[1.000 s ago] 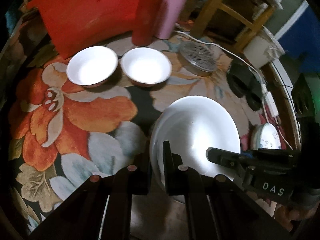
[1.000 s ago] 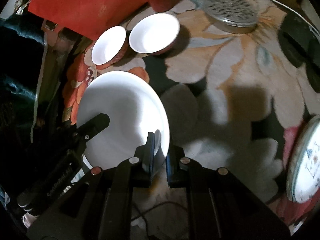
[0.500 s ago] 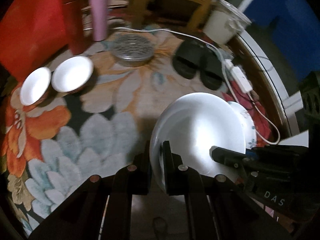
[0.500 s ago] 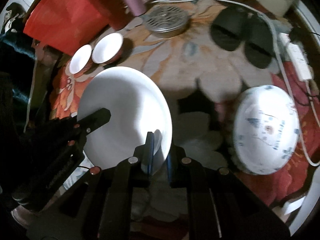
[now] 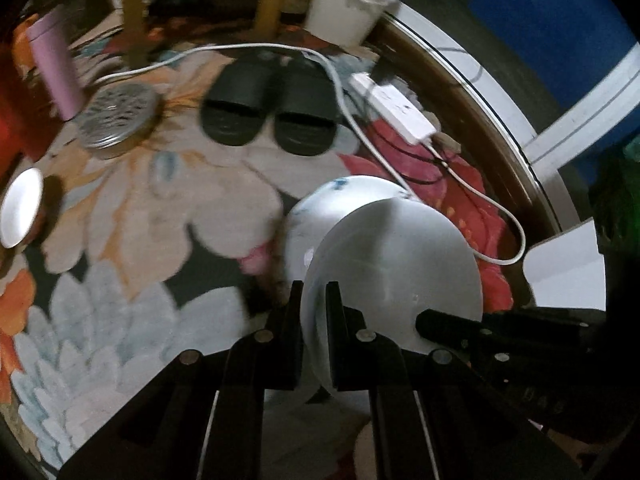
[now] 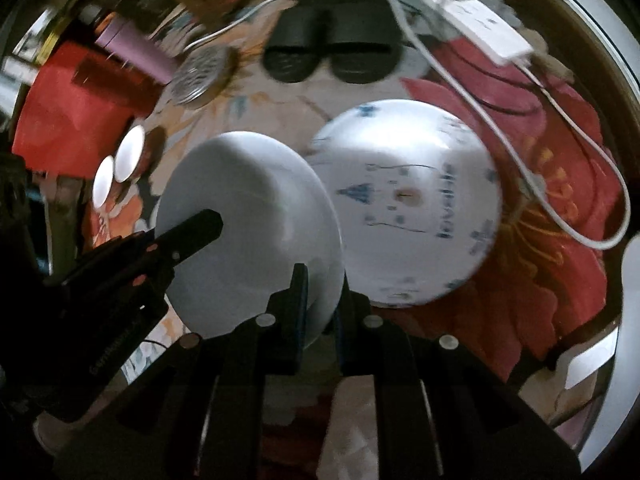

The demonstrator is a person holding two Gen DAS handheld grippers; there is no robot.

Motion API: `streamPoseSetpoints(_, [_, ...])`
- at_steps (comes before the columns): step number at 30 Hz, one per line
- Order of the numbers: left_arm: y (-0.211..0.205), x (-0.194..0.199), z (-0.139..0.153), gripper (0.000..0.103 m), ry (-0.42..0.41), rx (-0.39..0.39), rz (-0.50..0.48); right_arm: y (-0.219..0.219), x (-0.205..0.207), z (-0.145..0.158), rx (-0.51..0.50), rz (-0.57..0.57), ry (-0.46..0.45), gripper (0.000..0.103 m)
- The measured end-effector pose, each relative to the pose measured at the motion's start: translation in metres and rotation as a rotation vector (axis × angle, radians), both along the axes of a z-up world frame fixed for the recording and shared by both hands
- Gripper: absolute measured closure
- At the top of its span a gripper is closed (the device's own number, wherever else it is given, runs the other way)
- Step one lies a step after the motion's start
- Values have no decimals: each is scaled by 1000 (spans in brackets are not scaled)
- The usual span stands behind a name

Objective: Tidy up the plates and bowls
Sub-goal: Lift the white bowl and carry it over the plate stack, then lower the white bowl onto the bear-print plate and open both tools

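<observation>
Gripping white plate (image 6: 248, 216) | both claws clenched on rim | lettering blurred

Plain white round ceramic plate (image 6: 248, 216) held tilted above floral rug, beside blue-patterned white plate (image 6: 408, 204) lying flat; two small white bowls (image 6: 120, 168) well apart.

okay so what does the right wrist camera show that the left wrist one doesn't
Only the right wrist view shows the blue-patterned plate's whole face, both small bowls, and the red bag. Only the left wrist view shows the white bucket and yellow chair legs. Both show the plain white plate clamped at opposite rims by both hand-held grippers, and the black slippers.
</observation>
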State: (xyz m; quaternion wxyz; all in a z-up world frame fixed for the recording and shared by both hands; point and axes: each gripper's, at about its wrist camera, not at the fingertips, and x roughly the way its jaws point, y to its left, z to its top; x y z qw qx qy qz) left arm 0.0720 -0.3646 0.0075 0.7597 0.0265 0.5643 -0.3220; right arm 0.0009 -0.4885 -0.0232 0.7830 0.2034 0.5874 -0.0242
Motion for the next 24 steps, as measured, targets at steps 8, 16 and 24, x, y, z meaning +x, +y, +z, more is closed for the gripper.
streamPoseSetpoints(8, [-49,5,-30,96,26,17,-85,-47,-6,-25,10,-98,22,91])
streamPoseSetpoints(16, [-58,10,-67,96,56,78,-126,-55,3,-59,44,-115,63,91])
streamPoseSetpoints(24, [-61,5,-80,93,61,108,-140,-55,4,-75,30,-103,105,90])
